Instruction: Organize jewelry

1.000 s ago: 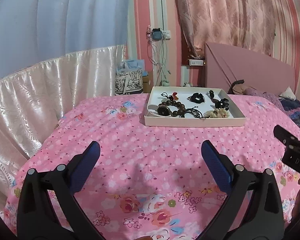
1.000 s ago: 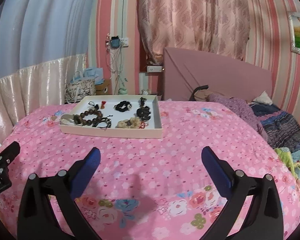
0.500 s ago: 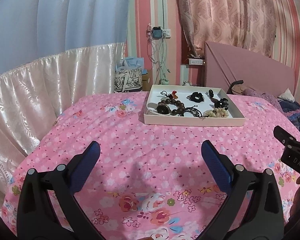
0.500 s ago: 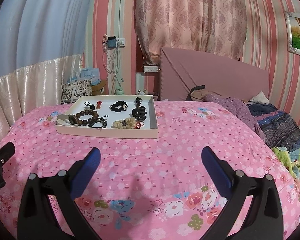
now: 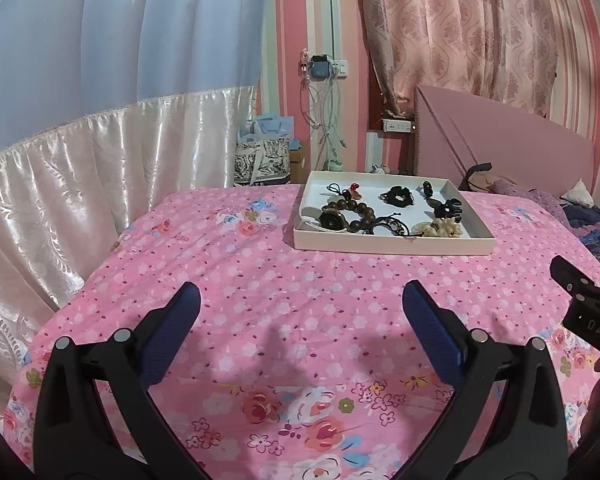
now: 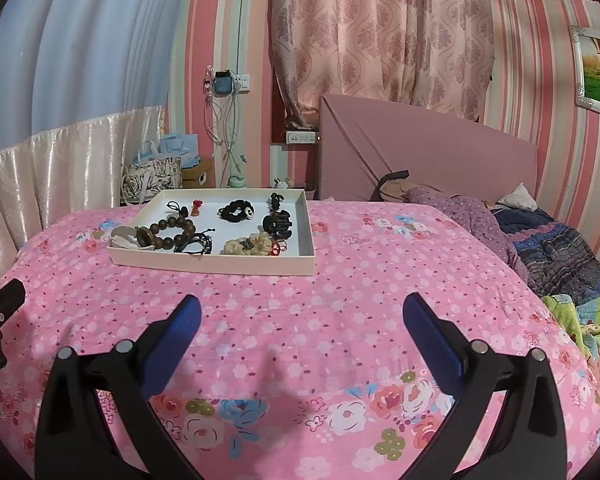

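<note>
I hold my left gripper [image 5: 300, 312] and my right gripper [image 6: 300, 312] side by side above the near part of the bed [image 5: 260, 280], both with fingers spread wide and nothing between them. The jewelry sits well ahead of me in a shallow white tray [image 6: 216, 264] resting on the pink floral bedspread [image 6: 340, 280], toward the far edge of the bed and left of its middle.

Inside the tray I can pick out a wooden bead bracelet [image 6: 172, 230] near the left end, dark cord bracelets [image 6: 198, 245] just beside it, a black scrunchie [image 6: 236, 212] toward the back, a black claw clip [image 6: 278, 224] on the right, a cream scrunchie [image 6: 248, 245] at the front and a small red charm [image 6: 196, 207] at the back. The pieces lie spaced out rather than heaped, though the beads and cords touch.

This would fit the tray being already sorted, with my grippers drawn back from it, as well as a tray I am about to reach into. I cannot judge which from here. Nothing lies loose on the bedspread that I can see.
</note>
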